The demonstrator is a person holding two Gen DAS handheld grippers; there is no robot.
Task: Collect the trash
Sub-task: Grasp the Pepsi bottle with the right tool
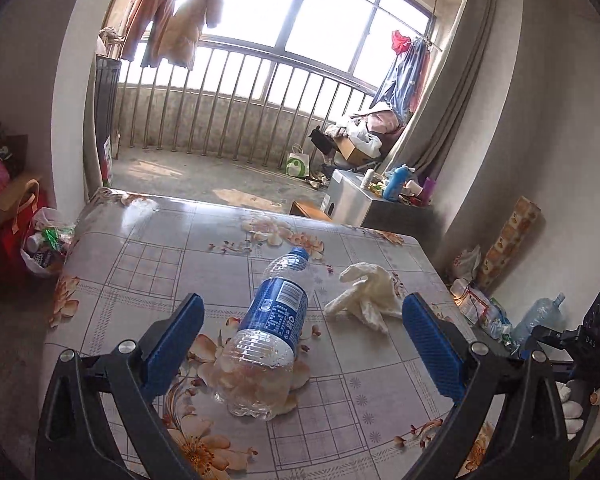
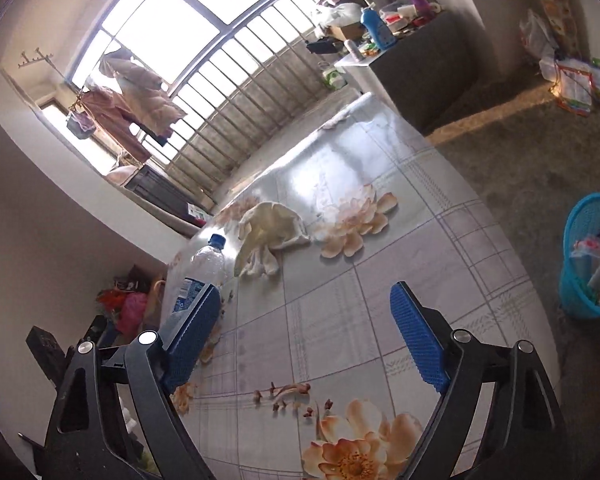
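Note:
An empty clear plastic bottle (image 1: 270, 332) with a blue label and blue cap lies on its side on the floral table (image 1: 140, 264). My left gripper (image 1: 300, 336) is open, its blue fingers on either side of the bottle and apart from it. A crumpled white tissue (image 1: 366, 298) lies just right of the bottle. In the right wrist view my right gripper (image 2: 304, 336) is open and empty over the table (image 2: 380, 280); the bottle (image 2: 198, 276) sits partly behind its left finger, and the tissue (image 2: 266, 236) lies ahead.
A blue mesh waste basket (image 2: 590, 256) with trash in it stands on the floor right of the table. Bags and bottles (image 1: 46, 246) lie on the floor at the table's left. More clutter (image 1: 484, 304) lies along the right wall. A low cabinet (image 1: 360, 200) stands beyond the table.

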